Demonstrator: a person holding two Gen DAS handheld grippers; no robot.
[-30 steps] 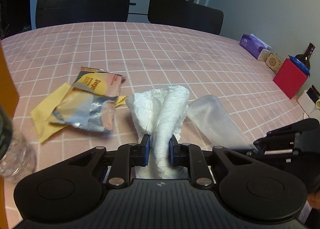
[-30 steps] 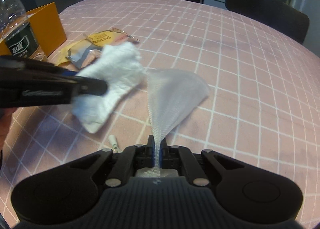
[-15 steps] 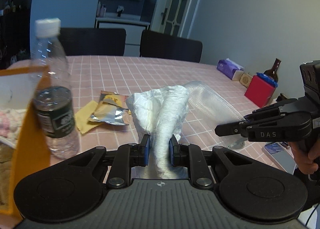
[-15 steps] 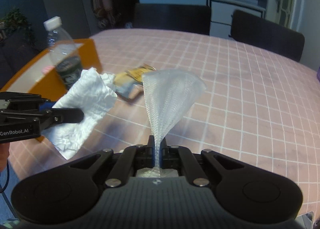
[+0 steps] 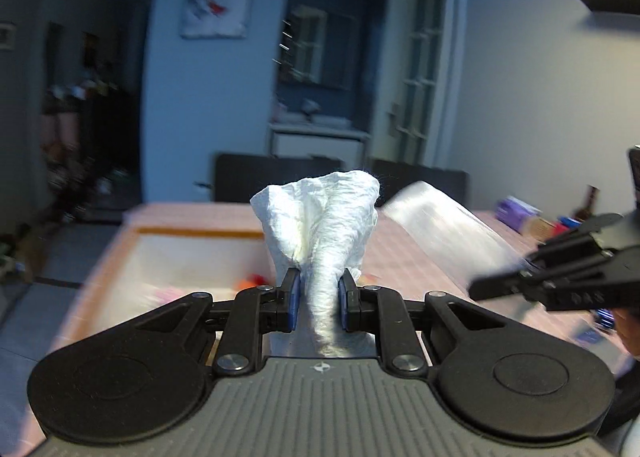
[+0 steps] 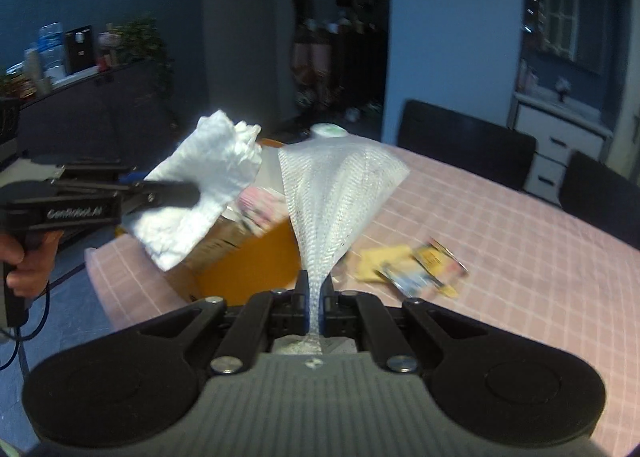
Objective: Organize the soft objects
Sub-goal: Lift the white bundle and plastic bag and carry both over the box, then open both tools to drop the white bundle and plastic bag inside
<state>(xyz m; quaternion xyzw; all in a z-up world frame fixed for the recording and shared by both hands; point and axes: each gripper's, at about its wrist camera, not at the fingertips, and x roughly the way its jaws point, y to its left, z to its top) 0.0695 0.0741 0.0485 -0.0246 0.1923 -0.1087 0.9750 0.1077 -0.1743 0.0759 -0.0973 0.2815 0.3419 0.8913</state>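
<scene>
Left gripper (image 5: pixel 319 299) was clamped on a crumpled white paper towel (image 5: pixel 324 225), the blue pads pressing a twisted neck of it while the rest fanned upward above the jaws, held clear of the table. From the right wrist view the same towel (image 6: pixel 200 193) hung off the side of that gripper (image 6: pixel 172 191), with the person's left hand (image 6: pixel 28 261) wrapped around its handle. Right gripper (image 6: pixel 316 299) was closed tight on the narrow end of a white foam mesh sleeve (image 6: pixel 336 197), which spread into a fan above the fingers, also lifted off the table; in the left wrist view it showed as a blurred pale sheet (image 5: pixel 444 225) beside the towel, with the right gripper's black body (image 5: pixel 560 281) at the right edge. Below and beyond both held items sat an orange box (image 6: pixel 256 265), open at the top, on the pink checked tablecloth (image 6: pixel 520 249); the left wrist view showed its pale interior and orange rim (image 5: pixel 192 233), with blurred colourful contents I could not identify. To the right of the box, on the cloth, lay a yellow cloth (image 6: pixel 384 263) with a snack packet (image 6: pixel 424 271) resting partly on it. Dark chairs (image 6: pixel 464 145) stood at the far side of the table. Both views carried motion blur.
</scene>
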